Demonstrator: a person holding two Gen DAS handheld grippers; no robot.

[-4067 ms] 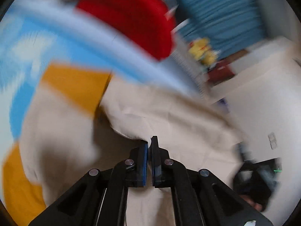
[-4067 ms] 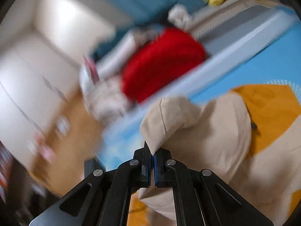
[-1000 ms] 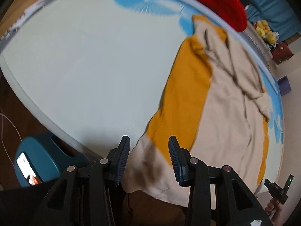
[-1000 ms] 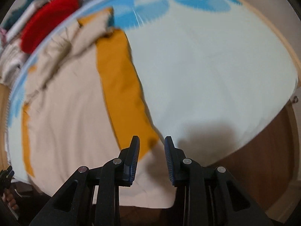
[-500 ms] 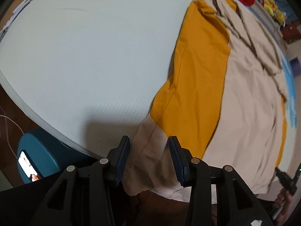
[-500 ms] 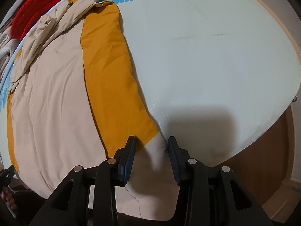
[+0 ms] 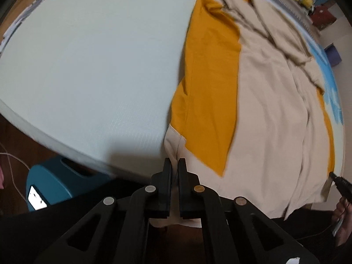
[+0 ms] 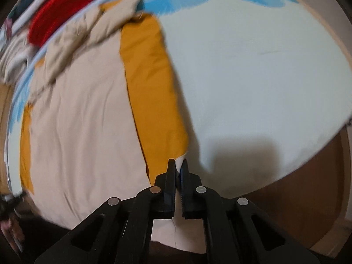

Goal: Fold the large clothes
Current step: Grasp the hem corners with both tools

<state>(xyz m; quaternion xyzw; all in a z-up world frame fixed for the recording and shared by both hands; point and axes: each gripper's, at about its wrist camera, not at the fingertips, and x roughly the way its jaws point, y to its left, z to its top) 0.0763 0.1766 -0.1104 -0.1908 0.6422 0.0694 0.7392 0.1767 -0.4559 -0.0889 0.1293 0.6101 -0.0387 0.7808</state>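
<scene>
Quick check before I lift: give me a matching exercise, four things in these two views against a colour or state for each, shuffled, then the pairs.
Things:
1. left tongs
2. garment side panel
3. stool
4. bundle beyond the bed

States:
A. red
B. teal, on the floor by the bed
C. mustard yellow
D. closing on the beige hem

Pairs: 1-D, 2-C, 3-B, 4-A

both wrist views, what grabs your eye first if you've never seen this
The beige and mustard garment spread across the pale bed, with the left gripper closing on its near hem and the right gripper shut on another hem corner. Beyond its far end sits a red cushion.
</scene>
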